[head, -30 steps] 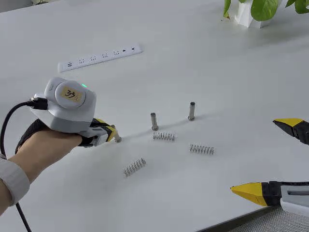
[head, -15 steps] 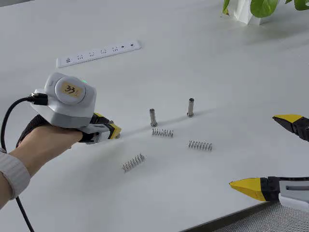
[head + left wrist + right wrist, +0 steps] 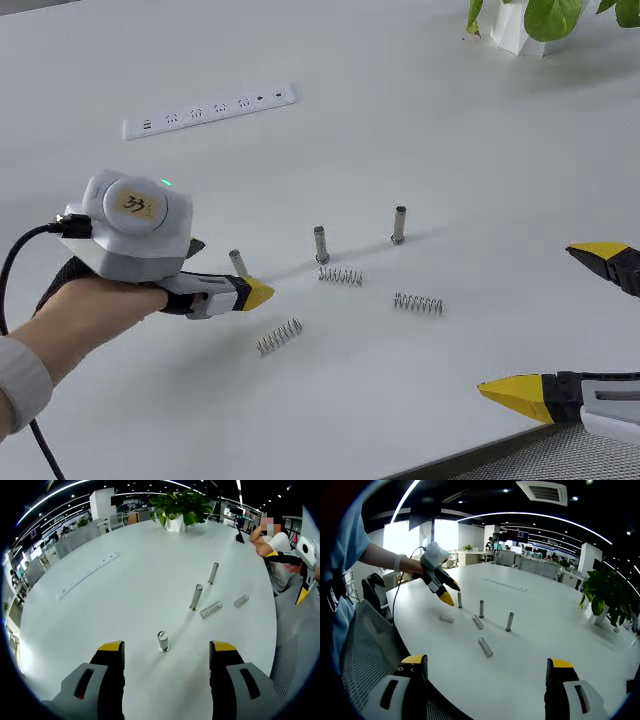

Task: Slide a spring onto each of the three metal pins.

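Observation:
Three metal pins stand upright on the white table: the left pin [image 3: 238, 263], the middle pin [image 3: 321, 244] and the right pin [image 3: 399, 225]. Three springs lie flat: one [image 3: 279, 337] near my left gripper, one [image 3: 341, 275] by the middle pin, one [image 3: 418, 303] further right. My left gripper [image 3: 240, 278] is open, and the left pin [image 3: 163, 641] stands free just ahead of the gap between its jaws. My right gripper [image 3: 555, 325] hovers open at the table's near right edge, holding nothing. From there I see the pins [image 3: 481, 608] and the springs [image 3: 485, 647].
A white power strip [image 3: 208, 110] lies at the far left of the table. A potted plant [image 3: 520, 20] stands at the far right corner. A mesh chair [image 3: 365, 680] sits below the near edge. A person [image 3: 277, 545] sits beyond the table.
My left gripper was closed at the left pin. It has opened and drawn back a little, and the pin now stands free. The right gripper has barely moved.

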`<control>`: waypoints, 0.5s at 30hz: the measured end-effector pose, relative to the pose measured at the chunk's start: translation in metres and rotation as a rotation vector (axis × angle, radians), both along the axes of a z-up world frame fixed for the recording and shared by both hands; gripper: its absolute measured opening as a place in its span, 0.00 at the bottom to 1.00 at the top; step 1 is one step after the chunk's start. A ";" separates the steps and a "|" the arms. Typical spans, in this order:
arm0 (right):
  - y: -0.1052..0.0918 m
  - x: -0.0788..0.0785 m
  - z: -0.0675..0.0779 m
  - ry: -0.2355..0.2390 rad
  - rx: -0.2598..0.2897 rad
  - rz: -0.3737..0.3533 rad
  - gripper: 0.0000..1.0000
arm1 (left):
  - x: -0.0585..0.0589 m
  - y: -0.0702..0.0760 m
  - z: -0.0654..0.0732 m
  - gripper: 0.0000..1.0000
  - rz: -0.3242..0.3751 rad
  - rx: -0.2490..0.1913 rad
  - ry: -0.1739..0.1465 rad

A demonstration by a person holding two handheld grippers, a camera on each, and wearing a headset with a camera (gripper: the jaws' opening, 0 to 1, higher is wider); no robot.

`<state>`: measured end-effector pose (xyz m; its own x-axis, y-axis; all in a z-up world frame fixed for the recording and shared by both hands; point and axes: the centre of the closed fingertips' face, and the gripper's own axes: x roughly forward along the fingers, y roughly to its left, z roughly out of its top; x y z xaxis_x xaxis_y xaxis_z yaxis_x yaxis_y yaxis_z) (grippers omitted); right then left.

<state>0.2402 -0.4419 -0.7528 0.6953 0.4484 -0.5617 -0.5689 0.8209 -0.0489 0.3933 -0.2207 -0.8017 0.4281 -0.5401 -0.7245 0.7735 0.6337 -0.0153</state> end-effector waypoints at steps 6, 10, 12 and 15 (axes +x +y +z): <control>-0.004 0.005 0.002 -0.004 -0.002 0.000 0.99 | -0.005 -0.001 0.003 0.95 0.022 -0.064 0.018; -0.008 0.009 0.004 -0.005 -0.013 0.007 0.99 | -0.008 0.003 0.004 0.99 0.030 -0.079 0.017; -0.010 0.011 0.005 -0.007 -0.014 0.006 0.99 | -0.011 0.004 0.003 0.99 0.039 -0.084 0.031; -0.012 0.014 0.006 -0.008 -0.009 0.005 0.99 | -0.010 0.008 0.009 0.99 0.071 -0.105 0.009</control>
<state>0.2537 -0.4544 -0.7469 0.6974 0.4467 -0.5605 -0.5725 0.8176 -0.0607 0.3836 -0.2128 -0.7932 0.4614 -0.5819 -0.6697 0.7262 0.6813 -0.0916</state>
